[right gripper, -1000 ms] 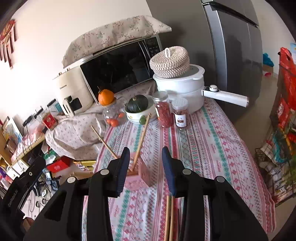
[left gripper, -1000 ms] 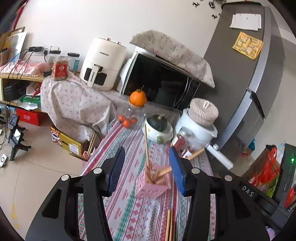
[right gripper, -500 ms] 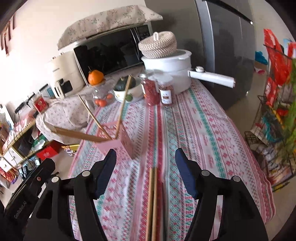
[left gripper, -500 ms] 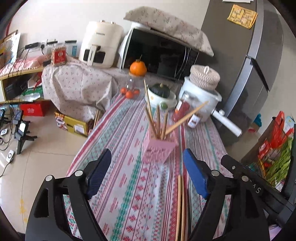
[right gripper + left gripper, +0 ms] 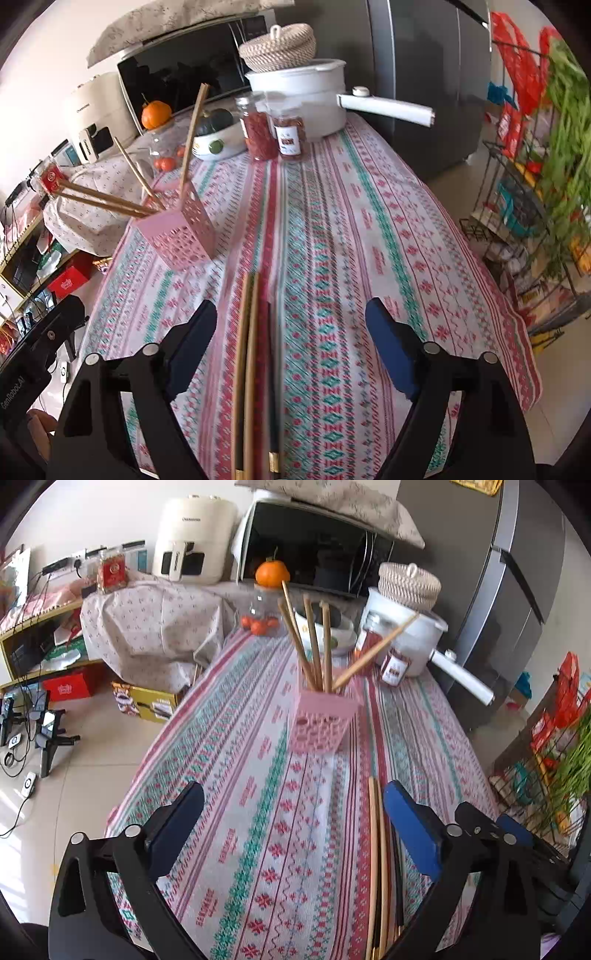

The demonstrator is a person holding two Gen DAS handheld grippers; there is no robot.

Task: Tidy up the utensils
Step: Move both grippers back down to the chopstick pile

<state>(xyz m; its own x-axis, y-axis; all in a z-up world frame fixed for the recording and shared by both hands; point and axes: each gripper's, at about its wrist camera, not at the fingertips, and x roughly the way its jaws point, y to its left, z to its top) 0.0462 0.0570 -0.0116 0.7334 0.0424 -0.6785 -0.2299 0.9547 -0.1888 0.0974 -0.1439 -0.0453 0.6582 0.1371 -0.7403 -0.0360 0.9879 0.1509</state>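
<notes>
I had both pairs of jaws spread wide, having just been opening, with nothing pressed by any pad. Going left to right: my left gripper point(image 5: 293, 829) hung over bare tablecloth point(image 5: 236, 760), and the loose chopsticks point(image 5: 377, 867) lay just inside its right finger, not centred. The pink holder point(image 5: 320, 722) with four chopsticks point(image 5: 317, 646) in it stood ahead, beyond the fingertips. My right gripper point(image 5: 291, 334) had the loose pair point(image 5: 248, 354) nearer its left finger, with a darker stick point(image 5: 272, 376) beside them.

The risk I judged: both grippers aimed at the same bundle could collide, or one off-centre closure could pinch a single stick and roll the others away. A careless lift might also knock the holder, which looked light.

How many loose sticks lay there I couldn't tell; their near ends ran off the frame, and the right view was blurred.
</notes>
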